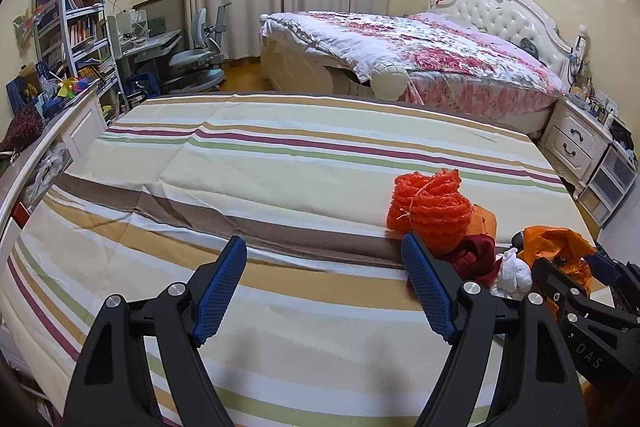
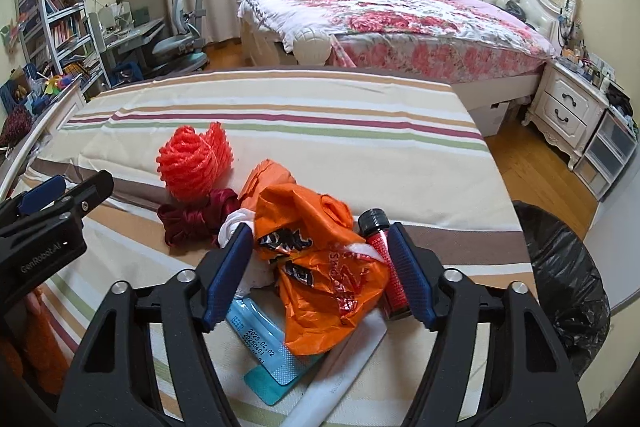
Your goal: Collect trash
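Both tongs gape, gripping nothing: right tongs (image 2: 320, 269) straddle orange bag (image 2: 320, 267), left tongs (image 1: 326, 287) over bare sheet (image 1: 280, 167).

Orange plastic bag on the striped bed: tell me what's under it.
Under the orange plastic bag a light blue blister pack and a white strip stick out, with white tissue at its left edge. Anything beneath its middle is covered.

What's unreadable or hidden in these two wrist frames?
- Blister pack, right wrist view: upper part hidden under the orange plastic bag.
- Red bottle, right wrist view: lower end hidden behind a finger of the right gripper; label too small to read.
- White tissue, left wrist view: partly hidden by the gripper bodies.
- Bin bag, right wrist view: inside not visible, cut off by the fisheye edge.
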The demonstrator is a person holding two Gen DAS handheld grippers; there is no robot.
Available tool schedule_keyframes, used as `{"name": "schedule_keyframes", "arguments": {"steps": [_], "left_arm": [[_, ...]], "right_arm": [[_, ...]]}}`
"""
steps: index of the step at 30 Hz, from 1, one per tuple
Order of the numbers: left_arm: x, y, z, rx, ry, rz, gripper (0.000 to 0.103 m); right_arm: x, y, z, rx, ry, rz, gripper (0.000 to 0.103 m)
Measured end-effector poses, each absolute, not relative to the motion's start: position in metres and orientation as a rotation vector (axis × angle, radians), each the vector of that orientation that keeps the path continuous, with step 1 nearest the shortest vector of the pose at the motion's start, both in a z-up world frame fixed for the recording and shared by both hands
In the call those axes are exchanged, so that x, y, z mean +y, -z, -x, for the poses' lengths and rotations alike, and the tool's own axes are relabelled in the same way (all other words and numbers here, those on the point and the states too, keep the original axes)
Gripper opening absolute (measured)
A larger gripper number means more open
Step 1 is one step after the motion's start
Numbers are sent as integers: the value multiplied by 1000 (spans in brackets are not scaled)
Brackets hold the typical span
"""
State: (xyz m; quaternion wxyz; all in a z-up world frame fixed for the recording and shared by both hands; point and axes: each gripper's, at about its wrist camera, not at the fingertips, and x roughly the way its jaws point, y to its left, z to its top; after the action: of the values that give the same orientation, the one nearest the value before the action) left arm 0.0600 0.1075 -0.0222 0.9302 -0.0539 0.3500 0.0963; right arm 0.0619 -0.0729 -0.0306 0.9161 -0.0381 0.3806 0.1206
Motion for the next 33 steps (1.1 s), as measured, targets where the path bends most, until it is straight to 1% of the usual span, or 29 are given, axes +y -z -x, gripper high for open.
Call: {"name": "schedule_keyframes", "arguments": {"steps": [3, 7, 14, 21, 27, 28, 29, 33], "left_arm": [[106, 22, -60, 719, -188, 110, 77], [100, 20, -61, 716, -163, 112, 77], [83, 13, -74, 708, -106, 82, 81], [59, 18, -97, 732, -58, 44, 81], [51, 28, -110, 758, -63, 15, 81], [52, 30, -112, 761, -64, 20, 80], [52, 30, -112, 765, -62, 26, 75], [55, 36, -115, 792, -58, 27, 59]], "right_arm": [[-72, 28, -58, 773, -249, 71, 56], [-82, 16, -54, 739, -240, 50, 55], [-125, 1, -58, 700, -147, 14, 55], [-181, 8, -72, 704, -11, -34, 55], [-206, 16, -78, 718, 36, -63, 55], [-208, 18, -79, 720, 37, -65, 55], [-209, 20, -79, 722, 37, -67, 55], [-211, 24, -82, 731, 29, -71, 55]]}}
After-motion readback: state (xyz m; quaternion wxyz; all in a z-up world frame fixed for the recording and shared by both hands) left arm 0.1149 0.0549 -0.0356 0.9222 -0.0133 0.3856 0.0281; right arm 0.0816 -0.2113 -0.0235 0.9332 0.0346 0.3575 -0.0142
